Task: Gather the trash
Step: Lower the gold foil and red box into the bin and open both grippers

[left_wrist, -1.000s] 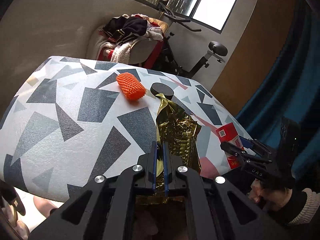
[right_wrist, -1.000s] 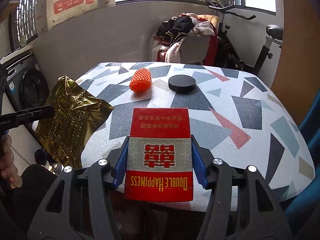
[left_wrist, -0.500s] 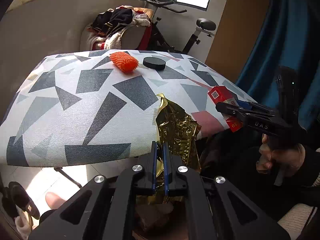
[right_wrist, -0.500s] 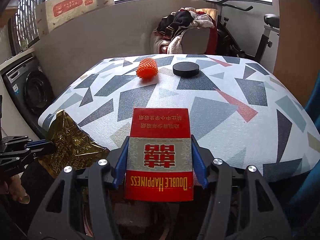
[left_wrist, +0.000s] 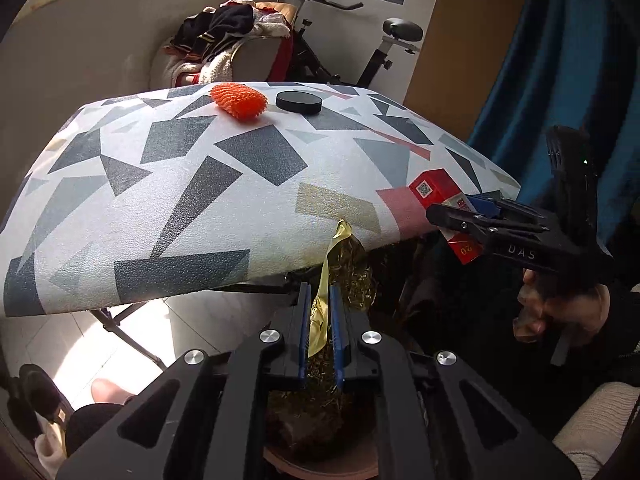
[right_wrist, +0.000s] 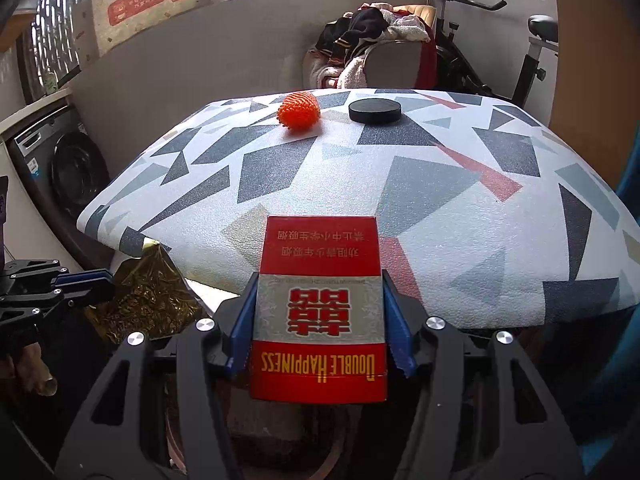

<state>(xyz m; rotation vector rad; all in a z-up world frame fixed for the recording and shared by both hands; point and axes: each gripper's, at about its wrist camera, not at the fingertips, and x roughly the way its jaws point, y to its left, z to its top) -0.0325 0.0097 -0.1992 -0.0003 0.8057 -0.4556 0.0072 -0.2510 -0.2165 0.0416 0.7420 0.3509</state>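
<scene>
My left gripper (left_wrist: 320,300) is shut on a crumpled gold foil wrapper (left_wrist: 352,272), held below the table's near edge over a round bin (left_wrist: 320,468). The wrapper also shows in the right wrist view (right_wrist: 148,296), beside the left gripper (right_wrist: 96,280). My right gripper (right_wrist: 318,288) is shut on a red Double Happiness cigarette box (right_wrist: 320,300), held at the table's near edge. The box (left_wrist: 440,192) and right gripper (left_wrist: 480,216) show at right in the left wrist view. An orange foam fruit net (left_wrist: 239,100) lies on the far part of the table.
The table (left_wrist: 200,184) has a white cloth with grey and red shapes. A black round lid (left_wrist: 298,101) sits by the net. An exercise bike (left_wrist: 372,52) and a chair piled with clothes (left_wrist: 232,36) stand behind. A washing machine (right_wrist: 68,168) is at left.
Both grippers have pulled back and down from the table. The gold wrapper has left the tabletop and now hangs below its edge. The cigarette box stays gripped.
</scene>
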